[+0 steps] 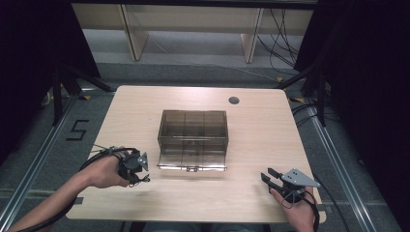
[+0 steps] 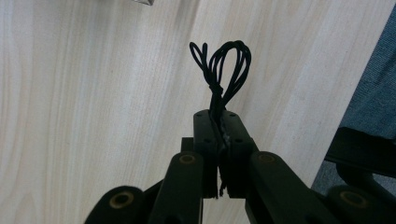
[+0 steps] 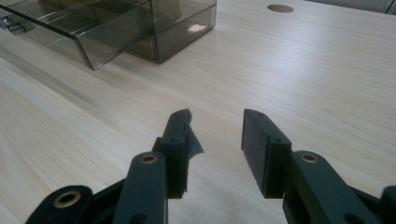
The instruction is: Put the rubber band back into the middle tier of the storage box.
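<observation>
Left gripper view has the left gripper (image 2: 219, 140) pressed together on a bundle of thin black cord (image 2: 223, 70), whose loops stick out past the jaw tips over the pale wooden table (image 2: 93, 93); a dark strip of floor lies off the table's edge to the side. None of that cord's detail comes through in the high view, where the left gripper (image 1: 138, 166) sits in the person's left hand (image 1: 104, 171) with only a small dark tangle at its tip, just short of the near left corner of the smoky clear box (image 1: 193, 133).

Right gripper view shows the right gripper (image 3: 217, 140) spread wide with nothing between its jaws, bare tabletop directly ahead. Farther off and to its left stands the box (image 3: 154, 28), its hinged lid (image 3: 70, 32) folded down flat on the wood, with a metal latch at the frame's edge. Beyond the box, a round hole (image 3: 280, 8) in the table. From above, the right gripper (image 1: 270, 176) rests well apart from the box, to its near right, and dividers split the box into compartments.
</observation>
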Tool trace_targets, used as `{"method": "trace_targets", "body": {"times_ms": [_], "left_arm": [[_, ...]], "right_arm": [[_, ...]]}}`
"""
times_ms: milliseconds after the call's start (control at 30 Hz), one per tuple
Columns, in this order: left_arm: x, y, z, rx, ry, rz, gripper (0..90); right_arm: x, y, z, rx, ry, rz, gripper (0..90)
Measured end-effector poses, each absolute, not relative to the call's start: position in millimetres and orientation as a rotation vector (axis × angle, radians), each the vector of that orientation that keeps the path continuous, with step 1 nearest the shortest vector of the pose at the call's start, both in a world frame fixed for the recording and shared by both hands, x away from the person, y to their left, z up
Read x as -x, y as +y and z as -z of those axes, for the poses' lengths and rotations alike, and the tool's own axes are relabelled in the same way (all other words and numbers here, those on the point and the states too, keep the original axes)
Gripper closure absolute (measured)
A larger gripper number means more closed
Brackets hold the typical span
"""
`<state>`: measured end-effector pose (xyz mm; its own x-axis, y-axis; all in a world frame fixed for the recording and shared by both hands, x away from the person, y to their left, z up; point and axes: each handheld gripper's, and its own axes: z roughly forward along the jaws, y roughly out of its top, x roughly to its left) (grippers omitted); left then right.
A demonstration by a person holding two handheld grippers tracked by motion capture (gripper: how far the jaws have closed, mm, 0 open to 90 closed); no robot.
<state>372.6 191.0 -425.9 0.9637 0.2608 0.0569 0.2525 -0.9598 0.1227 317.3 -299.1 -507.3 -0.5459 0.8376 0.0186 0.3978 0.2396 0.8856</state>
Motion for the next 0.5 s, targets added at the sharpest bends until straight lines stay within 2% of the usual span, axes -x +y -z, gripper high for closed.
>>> {"method": "trace_targets", "body": {"times_ms": [67, 200, 500], "left_arm": [[-371, 191, 426, -2.993, 0.436, -0.082, 86.0], [-376, 189, 422, -3.004, 0.381, -0.102, 86.0], [-379, 185, 416, -2.983, 0.407, -0.095, 86.0]], "right_arm": [[-317, -299, 507, -1.137, 2.049, -1.256, 62.9], [-316, -301, 507, -1.14, 2.046, -1.256, 62.9], [-316, -301, 507, -1.137, 2.055, -1.243, 62.9]]}}
